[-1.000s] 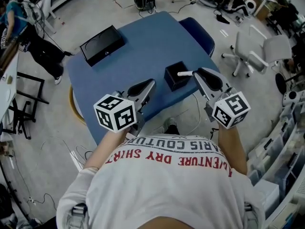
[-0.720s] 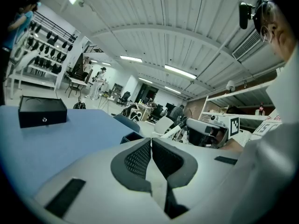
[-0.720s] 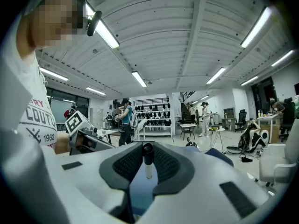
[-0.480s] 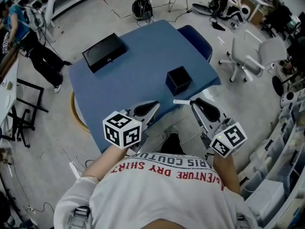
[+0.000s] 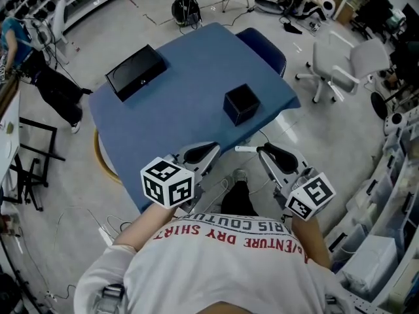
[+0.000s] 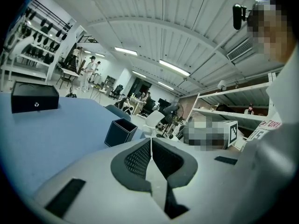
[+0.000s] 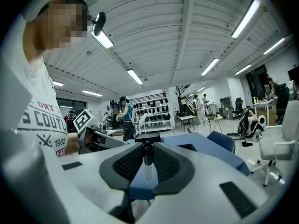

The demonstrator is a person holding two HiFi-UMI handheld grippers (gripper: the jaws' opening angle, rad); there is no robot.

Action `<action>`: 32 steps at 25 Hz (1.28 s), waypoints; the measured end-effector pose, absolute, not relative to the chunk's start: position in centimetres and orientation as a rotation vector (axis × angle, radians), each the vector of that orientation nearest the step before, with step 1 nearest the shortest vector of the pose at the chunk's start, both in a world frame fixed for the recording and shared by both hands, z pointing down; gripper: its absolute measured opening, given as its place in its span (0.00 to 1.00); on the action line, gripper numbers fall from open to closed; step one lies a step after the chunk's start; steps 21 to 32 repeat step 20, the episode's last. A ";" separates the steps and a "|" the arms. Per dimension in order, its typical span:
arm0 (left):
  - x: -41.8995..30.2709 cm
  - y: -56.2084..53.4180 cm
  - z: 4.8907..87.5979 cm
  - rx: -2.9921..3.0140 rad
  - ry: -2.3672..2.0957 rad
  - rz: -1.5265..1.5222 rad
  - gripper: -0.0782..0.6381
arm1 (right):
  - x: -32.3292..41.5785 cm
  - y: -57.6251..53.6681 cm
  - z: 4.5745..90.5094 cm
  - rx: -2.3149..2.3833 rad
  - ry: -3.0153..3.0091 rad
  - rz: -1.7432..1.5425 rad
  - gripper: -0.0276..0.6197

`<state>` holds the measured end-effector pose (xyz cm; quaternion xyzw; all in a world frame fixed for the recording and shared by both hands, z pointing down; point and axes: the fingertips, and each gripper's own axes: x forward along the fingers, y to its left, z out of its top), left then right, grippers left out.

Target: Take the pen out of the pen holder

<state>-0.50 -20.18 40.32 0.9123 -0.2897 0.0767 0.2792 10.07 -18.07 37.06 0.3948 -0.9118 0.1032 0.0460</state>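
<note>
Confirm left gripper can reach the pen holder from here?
Probably yes. The pen holder stands on the blue table ahead of the left gripper, nothing between them; the right gripper, holding the pen, is off to the side. Left jaws are together, though.

clear across the middle of the blue table (image 5: 183, 103): bare cloth between the black box (image 5: 136, 71) near the far left corner and the black pen holder (image 5: 241, 103) toward the right edge, the two well apart. open air straight above the pen holder, top unblocked. only a narrow strip between it and the table's right edge. off the near edge, open floor under both grippers, close to the torso. gap between left gripper (image 5: 213, 148) and right gripper (image 5: 262, 150) partly barred by the white pen (image 5: 245, 149), clamped crosswise in the right jaws and pointing toward the left one. beyond the far corner, a blue chair (image 5: 265, 48). to the right, a white office chair (image 5: 340, 61), well clear of the table.
</note>
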 end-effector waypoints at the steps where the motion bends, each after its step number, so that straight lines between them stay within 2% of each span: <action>1: -0.5 -20.1 40.3 2.450 -0.771 0.207 0.15 | 10.0 -17.9 37.1 1.209 -2.782 0.316 0.16; 32: 1.2 -19.6 39.7 2.481 -0.726 0.219 0.15 | 11.7 -16.9 36.6 1.309 -2.763 0.304 0.16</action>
